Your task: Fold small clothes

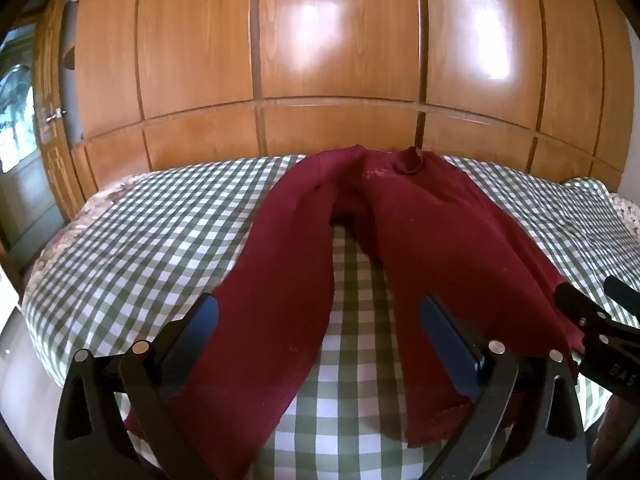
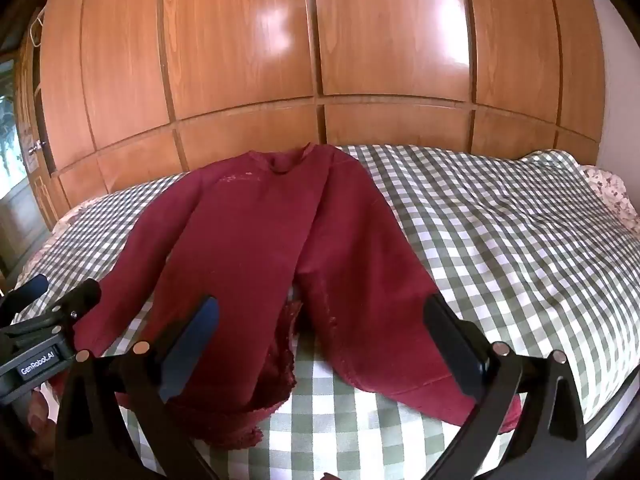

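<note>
A dark red long-sleeved top [image 1: 420,216] lies flat on the checked bed cover [image 1: 160,232], collar toward the wardrobe. Its left sleeve [image 1: 272,300] runs down between the open fingers of my left gripper [image 1: 318,336], which holds nothing. In the right wrist view the top [image 2: 248,240] fills the middle, with its lace-edged hem [image 2: 256,412] and right sleeve [image 2: 380,320] nearest. My right gripper [image 2: 320,340] is open above the hem and sleeve, empty. Each gripper shows at the edge of the other's view: the right one [image 1: 596,320] and the left one [image 2: 60,312].
A glossy wooden wardrobe [image 1: 336,40] stands right behind the bed. A door with glass [image 1: 20,120] is at the far left. A floral sheet [image 2: 608,192] shows at the bed's right edge. The checked cover [image 2: 520,240] stretches to the right of the top.
</note>
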Demonstrator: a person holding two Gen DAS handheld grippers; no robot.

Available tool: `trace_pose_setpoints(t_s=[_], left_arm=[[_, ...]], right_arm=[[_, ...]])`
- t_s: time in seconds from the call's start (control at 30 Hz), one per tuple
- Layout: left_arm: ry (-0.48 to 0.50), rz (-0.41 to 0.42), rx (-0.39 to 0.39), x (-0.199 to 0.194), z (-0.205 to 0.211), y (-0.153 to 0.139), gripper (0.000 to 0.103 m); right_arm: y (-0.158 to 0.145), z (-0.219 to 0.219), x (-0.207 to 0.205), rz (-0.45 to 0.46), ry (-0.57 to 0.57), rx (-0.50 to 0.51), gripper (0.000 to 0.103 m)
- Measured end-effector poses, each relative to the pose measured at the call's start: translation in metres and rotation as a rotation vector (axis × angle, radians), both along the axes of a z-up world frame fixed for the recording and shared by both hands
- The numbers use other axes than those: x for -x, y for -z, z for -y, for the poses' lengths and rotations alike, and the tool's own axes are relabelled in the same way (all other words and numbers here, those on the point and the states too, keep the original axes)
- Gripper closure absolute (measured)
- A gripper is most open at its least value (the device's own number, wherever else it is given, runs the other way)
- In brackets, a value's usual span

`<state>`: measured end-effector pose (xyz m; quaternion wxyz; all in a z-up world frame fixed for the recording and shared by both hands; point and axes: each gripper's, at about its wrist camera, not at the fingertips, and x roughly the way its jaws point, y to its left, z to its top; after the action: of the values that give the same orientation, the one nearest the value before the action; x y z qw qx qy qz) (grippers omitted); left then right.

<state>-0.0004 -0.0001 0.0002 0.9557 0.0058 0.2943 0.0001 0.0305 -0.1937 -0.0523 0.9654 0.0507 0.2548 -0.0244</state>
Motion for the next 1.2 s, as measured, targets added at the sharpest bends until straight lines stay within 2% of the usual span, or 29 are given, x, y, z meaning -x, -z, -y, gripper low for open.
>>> trace_pose_setpoints(t_s=[1.2], left_arm=[[0.012,-0.006,-0.001,0.0012,0.0074,0.0022,0.004]], right_arm=[[0.0060,0.0031,-0.0011,-0.016,0.002,-0.005,0.002]])
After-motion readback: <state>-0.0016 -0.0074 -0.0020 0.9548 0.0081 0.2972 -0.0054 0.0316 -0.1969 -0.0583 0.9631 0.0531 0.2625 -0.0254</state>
